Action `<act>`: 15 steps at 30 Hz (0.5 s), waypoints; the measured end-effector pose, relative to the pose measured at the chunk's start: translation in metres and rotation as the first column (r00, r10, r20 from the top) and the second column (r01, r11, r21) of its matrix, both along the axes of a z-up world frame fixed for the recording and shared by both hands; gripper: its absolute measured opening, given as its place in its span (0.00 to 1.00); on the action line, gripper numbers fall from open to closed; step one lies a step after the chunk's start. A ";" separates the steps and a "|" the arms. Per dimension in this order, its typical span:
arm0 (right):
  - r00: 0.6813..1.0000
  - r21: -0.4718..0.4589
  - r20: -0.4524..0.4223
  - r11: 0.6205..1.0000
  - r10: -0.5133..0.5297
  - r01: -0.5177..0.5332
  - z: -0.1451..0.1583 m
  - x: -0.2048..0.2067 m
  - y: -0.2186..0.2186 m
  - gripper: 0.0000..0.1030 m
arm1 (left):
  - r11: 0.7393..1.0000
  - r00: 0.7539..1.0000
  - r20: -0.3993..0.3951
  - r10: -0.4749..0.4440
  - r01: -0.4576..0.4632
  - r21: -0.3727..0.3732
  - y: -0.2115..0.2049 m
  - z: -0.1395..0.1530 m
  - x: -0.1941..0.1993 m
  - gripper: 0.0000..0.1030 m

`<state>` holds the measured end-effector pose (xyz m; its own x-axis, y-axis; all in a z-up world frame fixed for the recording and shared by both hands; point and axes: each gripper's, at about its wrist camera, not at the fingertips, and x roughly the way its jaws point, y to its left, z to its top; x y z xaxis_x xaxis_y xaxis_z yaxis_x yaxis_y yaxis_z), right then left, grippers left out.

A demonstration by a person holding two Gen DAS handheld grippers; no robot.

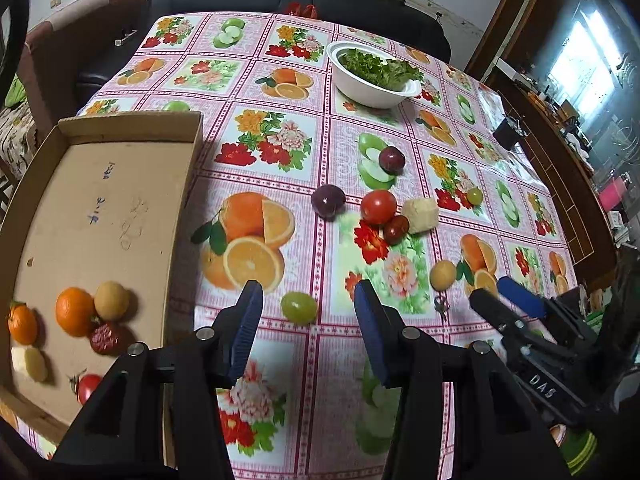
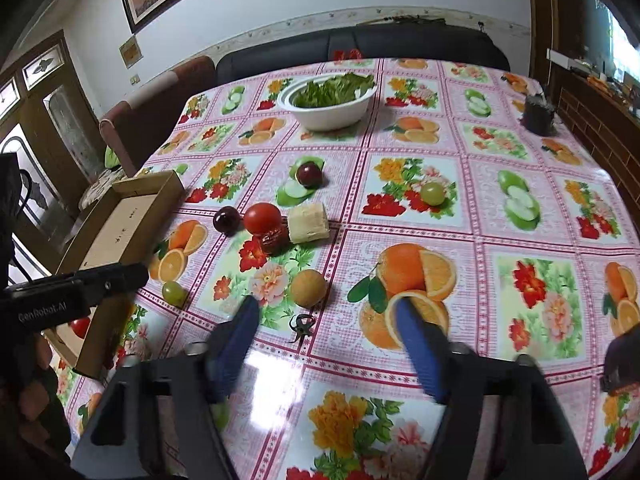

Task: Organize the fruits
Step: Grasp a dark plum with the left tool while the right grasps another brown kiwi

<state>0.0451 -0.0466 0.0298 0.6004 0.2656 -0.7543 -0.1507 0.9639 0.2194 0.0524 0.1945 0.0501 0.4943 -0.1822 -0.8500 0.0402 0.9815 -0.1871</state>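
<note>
Green grape (image 1: 298,307) sits on table (image 1: 320,360) just ahead of left gripper (image 1: 308,304), jaws apart, empty. Right gripper (image 2: 326,316) also open, empty, near tan fruit (image 2: 308,288). Cardboard box (image 1: 176,216) already holds several fruits. Risk: round grape rolls off if pads nudge it off-centre.

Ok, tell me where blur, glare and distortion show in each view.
Left wrist view: sharp; the fisheye bends the cardboard box edges, and the window at far right is blown out. Right wrist view: the right hand-held gripper is smeared by motion, and glare whitens the tablecloth between its fingers.
</note>
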 end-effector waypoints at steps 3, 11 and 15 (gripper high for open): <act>1.000 0.007 -0.023 1.000 0.010 -0.010 -0.009 0.008 0.004 0.54 | 1.000 1.000 -0.005 -0.002 0.002 0.014 -0.002 -0.004 0.010 0.44; 0.998 -0.029 -0.049 0.999 0.034 -0.036 -0.022 0.028 0.020 0.54 | 0.998 0.999 -0.013 -0.040 0.041 0.055 -0.019 -0.019 0.048 0.44; 0.997 -0.034 -0.076 0.999 0.032 -0.035 -0.030 0.037 0.023 0.54 | 0.993 0.997 -0.028 -0.074 0.076 0.088 -0.028 -0.031 0.069 0.44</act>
<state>0.0818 -0.0235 -0.0003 0.5328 0.2568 -0.8063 -0.1672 0.9660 0.1971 0.1212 0.1665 0.0190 0.4610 -0.1415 -0.8760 0.1112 0.9886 -0.1012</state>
